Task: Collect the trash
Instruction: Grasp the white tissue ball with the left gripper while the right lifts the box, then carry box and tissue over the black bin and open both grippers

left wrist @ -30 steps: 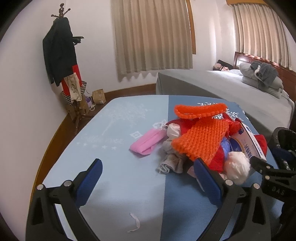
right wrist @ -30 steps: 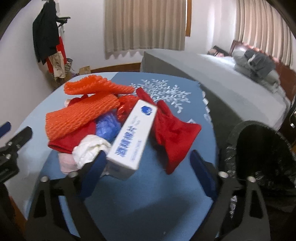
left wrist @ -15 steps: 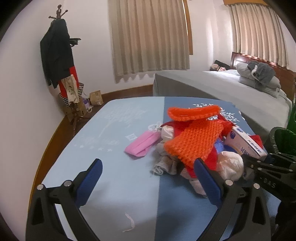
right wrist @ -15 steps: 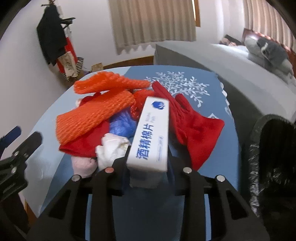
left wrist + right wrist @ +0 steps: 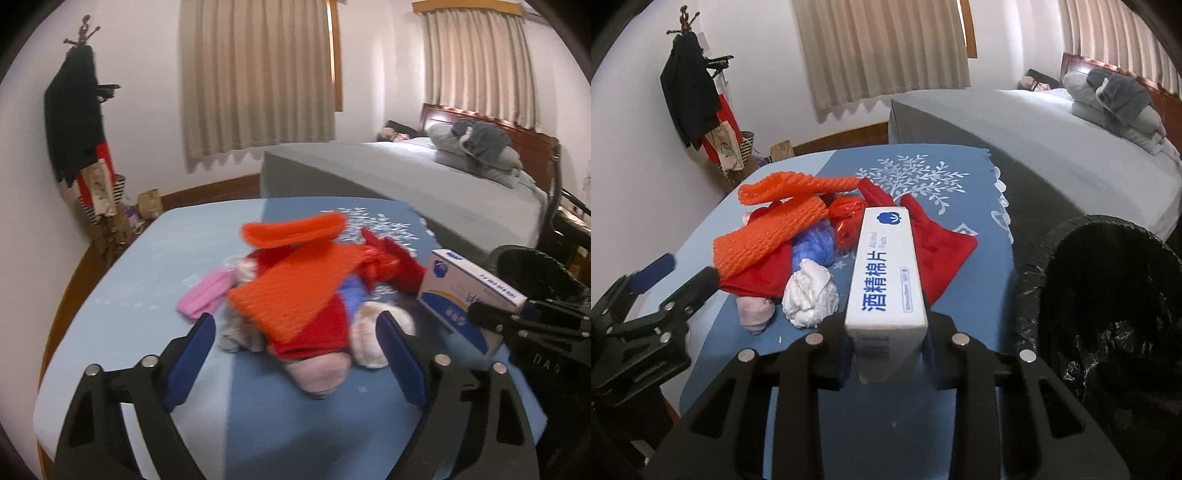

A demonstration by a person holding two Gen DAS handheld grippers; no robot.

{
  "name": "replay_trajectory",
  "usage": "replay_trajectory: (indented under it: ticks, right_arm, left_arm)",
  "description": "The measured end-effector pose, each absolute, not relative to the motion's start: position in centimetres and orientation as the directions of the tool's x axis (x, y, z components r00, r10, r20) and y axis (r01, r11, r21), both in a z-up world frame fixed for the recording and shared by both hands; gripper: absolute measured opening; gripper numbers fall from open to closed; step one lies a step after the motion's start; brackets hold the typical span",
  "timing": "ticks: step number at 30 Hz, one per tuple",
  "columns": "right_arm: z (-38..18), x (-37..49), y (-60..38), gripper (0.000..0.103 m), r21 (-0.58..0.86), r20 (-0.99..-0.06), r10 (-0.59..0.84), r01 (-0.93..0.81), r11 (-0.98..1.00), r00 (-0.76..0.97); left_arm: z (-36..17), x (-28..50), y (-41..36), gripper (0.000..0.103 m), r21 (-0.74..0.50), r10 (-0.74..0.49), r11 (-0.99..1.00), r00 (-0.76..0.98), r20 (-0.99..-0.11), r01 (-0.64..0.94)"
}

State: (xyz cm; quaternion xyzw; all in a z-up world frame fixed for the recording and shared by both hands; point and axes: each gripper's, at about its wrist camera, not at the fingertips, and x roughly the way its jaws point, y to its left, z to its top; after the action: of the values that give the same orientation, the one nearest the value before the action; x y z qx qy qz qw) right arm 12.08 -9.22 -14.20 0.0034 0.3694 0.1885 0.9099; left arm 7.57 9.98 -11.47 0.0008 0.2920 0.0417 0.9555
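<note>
Pinching the alcohol-pad box (image 5: pixel 886 273) — right gripper (image 5: pixel 886 343) clamps its near end, box lifted off the bench (image 5: pixel 960 173), next to the black-lined bin (image 5: pixel 1108 295).
Box looks like light, stiff cardboard with slick faces; likely crushes if squeezed hard, so hold the narrow sides near one end, as now. Left gripper (image 5: pixel 295 354) — jaws have just been closing a little, spread wide, nothing pinched, the trash pile (image 5: pixel 295 295) ahead of them: soft orange foam net (image 5: pixel 288 295), red cloth, tissue wads, all light and floppy. Right wrist view shows the bin mouth and the box label; left wrist view shows the pink mask (image 5: pixel 207 299) that the right view hides.
</note>
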Motion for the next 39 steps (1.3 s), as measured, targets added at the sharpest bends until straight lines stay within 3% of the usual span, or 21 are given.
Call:
replay_trajectory:
  ticks: [9, 17, 23, 28, 30, 39]
  right_arm:
    - [-14.3, 12.1, -11.5, 0.029, 0.186, -0.653, 0.347, -0.302, 0.935, 0.673]
    - [-14.5, 12.3, -12.8, 0.029, 0.204, -0.649, 0.344, -0.28, 0.938, 0.679]
    - [-14.6, 12.5, -13.0, 0.029, 0.205, -0.65, 0.34, -0.274, 0.94, 0.68]
    - [-14.4, 12.3, -13.1, 0.029, 0.202, -0.646, 0.337, -0.272, 0.941, 0.685]
    - [-14.2, 12.1, -13.3, 0.029, 0.202, -0.642, 0.336, -0.271, 0.941, 0.689]
    - [-12.3, 11.1, -15.0, 0.029, 0.208, -0.603, 0.331, -0.257, 0.944, 0.726]
  left_arm:
    - [-13.3, 9.7, 5.8, 0.07, 0.025, 0.0, 1.0, 0.817, -0.576, 0.018]
    - [-15.8, 11.3, 4.5, 0.063, 0.019, -0.012, 0.999, 0.766, -0.642, 0.031]
    - [-17.2, 12.0, 3.8, 0.045, 0.056, 0.028, 0.998, 0.723, -0.69, 0.015]
    - [-16.6, 11.3, 4.0, 0.027, 0.057, 0.037, 0.998, 0.743, -0.668, 0.001]
    - [-16.2, 11.0, 4.2, 0.024, 0.048, 0.034, 0.999, 0.748, -0.662, -0.003]
    - [-12.2, 10.2, 4.3, 0.022, 0.006, -0.004, 1.0, 0.812, -0.583, 0.009]
